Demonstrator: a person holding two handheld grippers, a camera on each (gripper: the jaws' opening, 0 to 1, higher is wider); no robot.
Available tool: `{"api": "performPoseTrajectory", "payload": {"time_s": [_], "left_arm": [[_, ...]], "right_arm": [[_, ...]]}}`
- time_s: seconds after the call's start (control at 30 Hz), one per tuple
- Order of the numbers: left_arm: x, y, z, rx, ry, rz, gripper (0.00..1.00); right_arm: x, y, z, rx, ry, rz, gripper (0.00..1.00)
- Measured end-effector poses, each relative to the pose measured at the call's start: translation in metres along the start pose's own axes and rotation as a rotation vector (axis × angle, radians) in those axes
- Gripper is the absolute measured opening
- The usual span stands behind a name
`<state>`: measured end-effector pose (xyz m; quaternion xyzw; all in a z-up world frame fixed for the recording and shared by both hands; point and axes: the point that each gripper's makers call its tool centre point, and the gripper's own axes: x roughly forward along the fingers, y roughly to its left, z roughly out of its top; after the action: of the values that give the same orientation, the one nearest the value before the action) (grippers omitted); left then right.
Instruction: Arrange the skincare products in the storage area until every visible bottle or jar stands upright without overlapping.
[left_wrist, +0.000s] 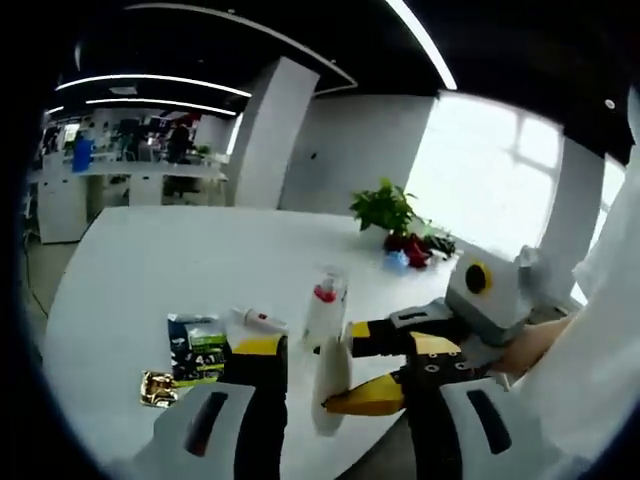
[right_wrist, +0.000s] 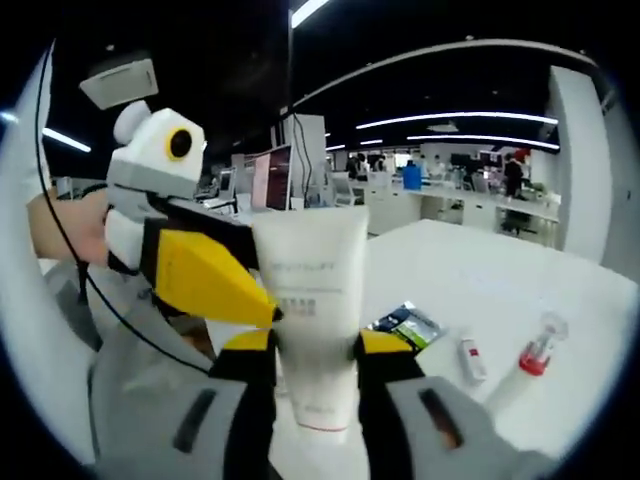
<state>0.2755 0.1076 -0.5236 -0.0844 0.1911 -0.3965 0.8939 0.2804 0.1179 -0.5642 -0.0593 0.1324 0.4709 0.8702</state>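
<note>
Two yellow-tipped grippers, left gripper (left_wrist: 300, 375) and right gripper (right_wrist: 315, 345), both clamp the white plastic squeeze tube (right_wrist: 315, 310) above the white table (right_wrist: 480, 270)

Tube (right_wrist: 318, 320): soft white plastic, matt, faint grey print, flat crimped end.
Bottle (left_wrist: 325, 305): clear glossy plastic, red part inside; in the right gripper view a red base is seen under a clear cap.
Small tube (left_wrist: 258, 319): white plastic, smooth, red mark.
Sachet (left_wrist: 196, 350): glossy printed film, dark with green.
Gold item (left_wrist: 158, 388): shiny metallic foil, crinkled.
Table (left_wrist: 150, 260): smooth white top, slight sheen.
Right gripper (right_wrist: 316, 345): matt black plastic jaws with yellow tips; grey moulded shells.
Left gripper (left_wrist: 345, 355): the same finish.
</note>
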Motion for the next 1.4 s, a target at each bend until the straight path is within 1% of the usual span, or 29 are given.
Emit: {"api": "performPoseTrajectory", "payload": {"time_s": [0.03,0.13,0.2,0.27,0.33,0.4,0.53,0.6,0.67,0.73,0.77,0.8,0.83,0.87,0.97,1.0,1.03,1.07,1.1,1.2,1.23,1.27,1.33,1.4], "left_arm": [[0.001,-0.002,-0.001,0.009,0.006,-0.006,0.34],[0.005,-0.01,-0.005,0.051,0.033,-0.034,0.27],[0.007,-0.011,-0.006,0.068,0.042,-0.034,0.23],[0.008,-0.009,-0.007,0.102,0.056,-0.025,0.17],[0.009,-0.005,-0.007,0.117,0.06,-0.011,0.11],[0.01,-0.007,-0.006,0.108,0.063,-0.026,0.11],[0.016,-0.013,-0.004,0.128,0.074,-0.056,0.1],[0.018,-0.017,-0.001,0.134,0.08,-0.085,0.09],[0.019,-0.023,-0.002,0.161,0.114,-0.125,0.09],[0.019,-0.031,-0.002,0.178,0.132,-0.157,0.09],[0.019,-0.034,-0.002,0.181,0.135,-0.173,0.08],[0.019,-0.039,-0.002,0.18,0.142,-0.198,0.08],[0.018,-0.043,-0.002,0.181,0.146,-0.22,0.08],[0.017,-0.05,0.0,0.178,0.143,-0.263,0.08],[0.014,-0.067,0.008,0.179,0.131,-0.351,0.08],[0.012,-0.072,0.01,0.192,0.13,-0.381,0.08],[0.011,-0.077,0.011,0.21,0.136,-0.408,0.08],[0.01,-0.079,0.011,0.23,0.148,-0.418,0.08],[0.008,-0.085,0.011,0.251,0.163,-0.452,0.08],[0.004,-0.095,0.013,0.297,0.179,-0.52,0.09],[0.003,-0.096,0.014,0.314,0.188,-0.532,0.09],[0.003,-0.096,0.014,0.314,0.196,-0.537,0.09],[0.004,-0.096,0.016,0.318,0.196,-0.549,0.09],[0.004,-0.097,0.019,0.331,0.195,-0.563,0.09]], "right_arm": [[-0.001,0.001,0.0,0.0,-0.001,0.0,0.3],[-0.005,0.002,0.0,0.001,-0.004,-0.006,0.3],[-0.006,0.002,0.0,0.004,-0.004,-0.01,0.3],[-0.008,0.002,0.0,-0.002,-0.002,-0.008,0.3],[-0.011,0.002,0.0,-0.011,-0.002,-0.012,0.31],[-0.014,0.0,-0.001,-0.012,0.002,-0.019,0.31],[-0.021,-0.005,-0.001,-0.009,-0.002,-0.032,0.31],[-0.027,-0.007,0.001,-0.003,-0.016,-0.026,0.31],[-0.032,-0.006,-0.001,-0.002,-0.006,0.006,0.31],[-0.039,-0.002,-0.003,-0.027,0.0,0.029,0.3],[-0.042,-0.002,-0.003,-0.017,-0.005,0.041,0.3],[-0.047,0.003,-0.005,0.019,-0.013,0.079,0.3],[-0.052,0.005,-0.005,0.045,-0.028,0.106,0.29],[-0.055,0.007,-0.007,0.06,-0.03,0.126,0.28],[-0.061,0.011,-0.014,0.08,-0.015,0.173,0.28],[-0.065,0.015,-0.018,0.088,-0.006,0.216,0.28],[-0.066,0.016,-0.018,0.09,-0.007,0.226,0.27],[-0.068,0.02,-0.013,0.111,-0.031,0.259,0.27],[-0.07,0.021,-0.013,0.115,-0.03,0.274,0.26],[-0.074,0.026,-0.008,0.092,-0.033,0.349,0.25],[-0.074,0.028,-0.007,0.079,-0.025,0.366,0.25],[-0.075,0.029,-0.007,0.066,-0.019,0.378,0.24],[-0.072,0.031,-0.003,0.035,-0.014,0.396,0.23],[-0.07,0.031,0.0,0.025,-0.016,0.402,0.21]]}}
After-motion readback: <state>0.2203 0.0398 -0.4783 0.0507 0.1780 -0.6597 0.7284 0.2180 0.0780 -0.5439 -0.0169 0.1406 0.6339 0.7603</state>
